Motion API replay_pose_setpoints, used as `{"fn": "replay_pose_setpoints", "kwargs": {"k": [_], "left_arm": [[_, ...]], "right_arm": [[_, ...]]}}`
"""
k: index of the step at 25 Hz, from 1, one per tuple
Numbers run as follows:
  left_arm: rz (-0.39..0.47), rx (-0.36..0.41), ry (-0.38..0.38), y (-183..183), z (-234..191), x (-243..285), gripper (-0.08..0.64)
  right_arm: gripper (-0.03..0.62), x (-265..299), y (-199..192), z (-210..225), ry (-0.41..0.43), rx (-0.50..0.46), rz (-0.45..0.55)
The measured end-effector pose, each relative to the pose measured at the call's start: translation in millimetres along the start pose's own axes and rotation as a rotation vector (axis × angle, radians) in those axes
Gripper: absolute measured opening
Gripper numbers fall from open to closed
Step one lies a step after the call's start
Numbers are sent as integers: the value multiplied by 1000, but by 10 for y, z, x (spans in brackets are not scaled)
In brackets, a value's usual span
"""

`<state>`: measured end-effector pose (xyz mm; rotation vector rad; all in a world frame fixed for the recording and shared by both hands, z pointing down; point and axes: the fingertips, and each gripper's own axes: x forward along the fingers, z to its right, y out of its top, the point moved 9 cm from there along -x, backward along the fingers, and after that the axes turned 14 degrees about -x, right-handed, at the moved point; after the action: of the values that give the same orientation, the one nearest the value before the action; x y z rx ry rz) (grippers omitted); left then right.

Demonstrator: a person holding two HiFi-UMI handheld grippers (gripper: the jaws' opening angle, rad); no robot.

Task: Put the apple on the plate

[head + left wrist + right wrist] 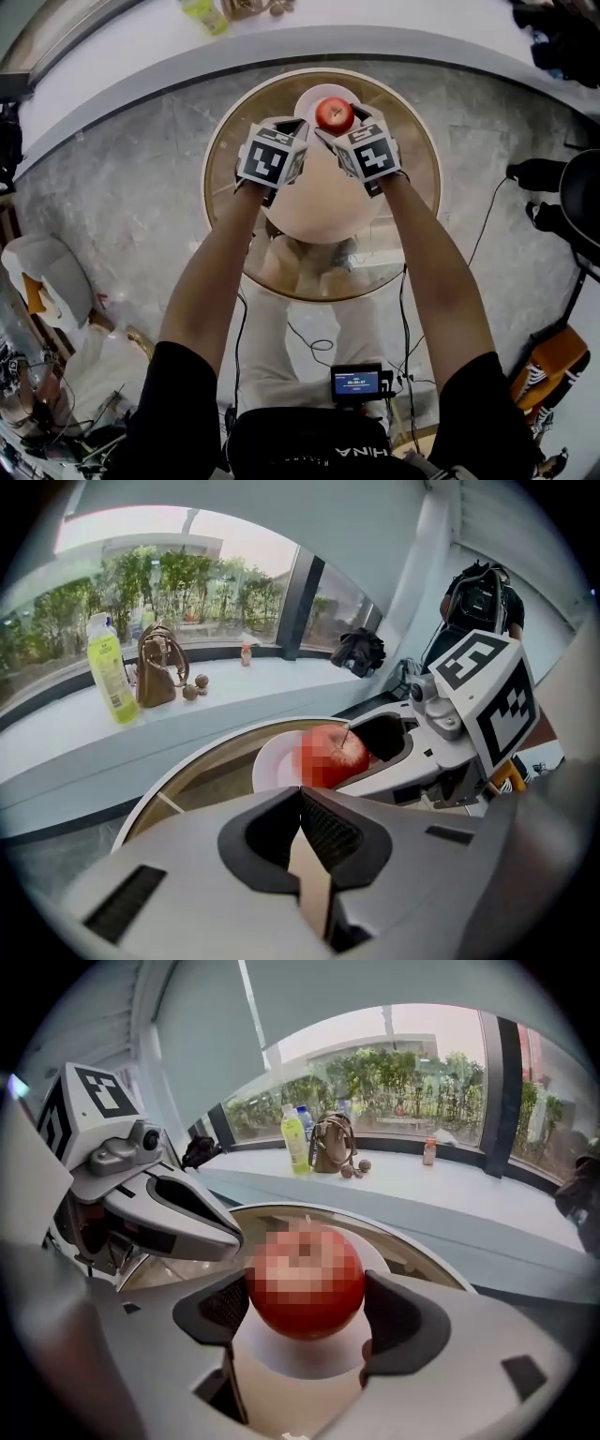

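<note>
"Right gripper view first. State of the jaws?"

"The right gripper point(305, 1314) is clamped on a red apple point(305, 1283), one pad against each side of the fruit. The stem end faces up."

"Position of the apple relative to the plate?"

"It is directly over the white plate point(292, 1361), about the middle. Whether its underside touches the plate cannot be determined. In the head view, the apple point(335, 114) sits inside the outline of the plate point(307, 94), at the far side of the round glass-topped table point(417, 141)."

"Left gripper?"

"In the left gripper view, the left gripper point(306, 829) has its jaws closed together with nothing between them. It is held just beside the right gripper, level with it, short of the plate's near edge. In the head view, both marker cubes are side by side, and the left gripper point(286, 127) is clear of the apple."

"Surroundings?"

"On the window ledge beyond the table stand a yellow-green bottle point(111, 672) and a brown handbag point(157, 667), well apart from the work."
</note>
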<state>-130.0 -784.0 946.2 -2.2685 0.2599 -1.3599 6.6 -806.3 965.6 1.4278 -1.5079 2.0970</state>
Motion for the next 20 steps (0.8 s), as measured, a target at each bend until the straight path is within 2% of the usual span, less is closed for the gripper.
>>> {"fn": "replay_pose_setpoints", "kwargs": {"k": [4, 8, 10, 12, 16, 17, 19, 20], "left_arm": [[-21, 9, 16, -73, 24, -47, 17], [-50, -3, 40, -93, 121, -339, 17], [-74, -22, 38, -49, 275, -620, 17], [-91, -6, 28, 89, 509, -950, 17], [-52, 40, -31, 466, 1180, -1804, 17], [-54, 61, -54, 483, 1384, -2036, 17], [-93, 124, -95, 399, 1781, -2453, 17], [-109, 159, -99, 330, 1939, -2634, 17]], "right_arm": [[377, -43, -44, -23, -5, -10, -29], [377, -408, -90, -54, 8, 19, -94], [377, -778, -36, -108, 20, 44, -125], [376, -1236, 135, -148, 20, 67, -130], [366, -2341, 676, -334, 37, 122, -106], [327, -2642, 785, -431, 42, 131, -103], [52, -3209, 950, -606, 13, 140, -79], [52, -3451, 1006, -678, -2, 147, -58]]}}
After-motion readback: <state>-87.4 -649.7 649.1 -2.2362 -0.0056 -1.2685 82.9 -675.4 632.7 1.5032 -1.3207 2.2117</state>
